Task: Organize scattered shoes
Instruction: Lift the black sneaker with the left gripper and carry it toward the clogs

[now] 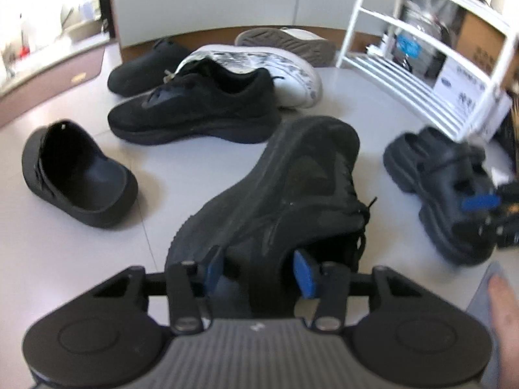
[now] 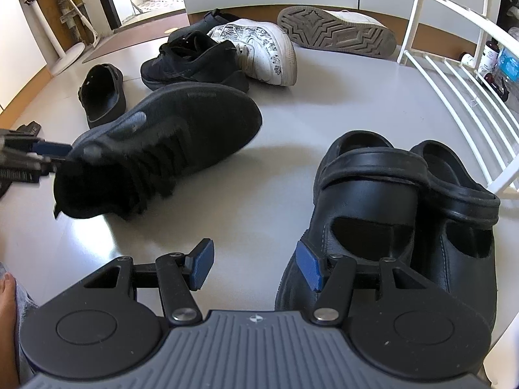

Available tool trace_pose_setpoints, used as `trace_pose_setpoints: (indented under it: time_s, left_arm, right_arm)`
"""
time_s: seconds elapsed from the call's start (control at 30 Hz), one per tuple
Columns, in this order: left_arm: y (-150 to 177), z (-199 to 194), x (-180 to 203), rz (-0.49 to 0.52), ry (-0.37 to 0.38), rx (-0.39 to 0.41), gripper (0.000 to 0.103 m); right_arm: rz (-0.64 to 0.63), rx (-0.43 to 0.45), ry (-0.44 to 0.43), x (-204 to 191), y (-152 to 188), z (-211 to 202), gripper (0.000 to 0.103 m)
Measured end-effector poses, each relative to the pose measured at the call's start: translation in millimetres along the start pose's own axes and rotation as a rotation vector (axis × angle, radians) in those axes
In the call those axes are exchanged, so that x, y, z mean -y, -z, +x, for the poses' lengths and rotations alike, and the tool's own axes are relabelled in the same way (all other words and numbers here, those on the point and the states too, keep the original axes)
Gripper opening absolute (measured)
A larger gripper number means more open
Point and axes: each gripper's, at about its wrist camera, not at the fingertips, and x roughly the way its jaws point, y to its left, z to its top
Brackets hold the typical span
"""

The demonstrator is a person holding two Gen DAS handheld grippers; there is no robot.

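Observation:
A black sneaker (image 1: 292,188) lies tilted on its side on the pale floor, sole turned up and left. My left gripper (image 1: 259,272) is shut on its heel, one blue pad on the outside and one inside the opening. In the right wrist view that sneaker (image 2: 168,129) is blurred, with the left gripper (image 2: 48,157) at its heel. A pair of black strap clogs (image 2: 405,214) stands by the rack. My right gripper (image 2: 256,267) is open at the toe of the nearer clog, bare floor between its pads. The clogs (image 1: 444,191) also show at the right of the left wrist view.
On the floor beyond lie a matching black sneaker (image 1: 194,110), a white patterned sneaker (image 1: 292,71), a white sneaker on its side (image 2: 337,32), a black slide (image 1: 78,175) and another black shoe (image 1: 146,64). A white slatted rack (image 2: 454,74) stands at the right.

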Motion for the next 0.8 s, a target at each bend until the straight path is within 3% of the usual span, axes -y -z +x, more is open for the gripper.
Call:
trace_pose_setpoints:
  time_s: [0.13,0.17,0.2,0.3,0.37,0.43,0.53,0.57,0.63,0.7,0.77,0.8]
  left_arm:
    - [-1,-1,6,-0.018,0.063,-0.031,0.044]
    - [0,-1,7,-0.026,0.089,-0.039,0.029]
    - [1,-1,7,-0.050,0.148,-0.056,0.000]
    - [3,5,9,-0.111,0.289,-0.107,0.000]
    - [3,4,17,-0.057,0.280,-0.097,0.000]
    - [1,4,15,-0.073,0.278,-0.102,0.000]
    - [-2,4,13,-0.055,0.252,-0.091,0.003]
    - [-3,3,14,-0.040,0.225,-0.083,0.019]
    - [-5,2,18,0.022,0.149,-0.059,0.024]
    - [-7,4,17,0.013,0.171,-0.062,0.035]
    - [-7,4,17,-0.009,0.203,-0.062,0.054]
    - [-7,3,20,0.001,0.202,-0.056,0.056]
  right_arm:
    - [-0.001,-0.003,0.000,0,0,1,0.062]
    - [-0.001,-0.003,0.000,0,0,1,0.062]
    - [-0.001,-0.004,0.000,0,0,2,0.062]
    - [-0.004,-0.007,0.001,0,0,2,0.062]
    - [-0.005,-0.008,0.000,-1,0,3,0.062]
    - [-0.006,-0.007,-0.002,-1,0,2,0.062]
    - [-0.005,-0.010,-0.003,-1,1,2,0.062]
    - [-0.005,-0.011,-0.003,-1,1,2,0.062]
    - [-0.004,-0.012,-0.003,0,2,2,0.062]
    - [-0.004,-0.013,-0.004,0,2,2,0.062]
    - [-0.003,-0.014,-0.004,0,2,2,0.062]
    - [-0.004,-0.015,-0.004,0,2,2,0.062]
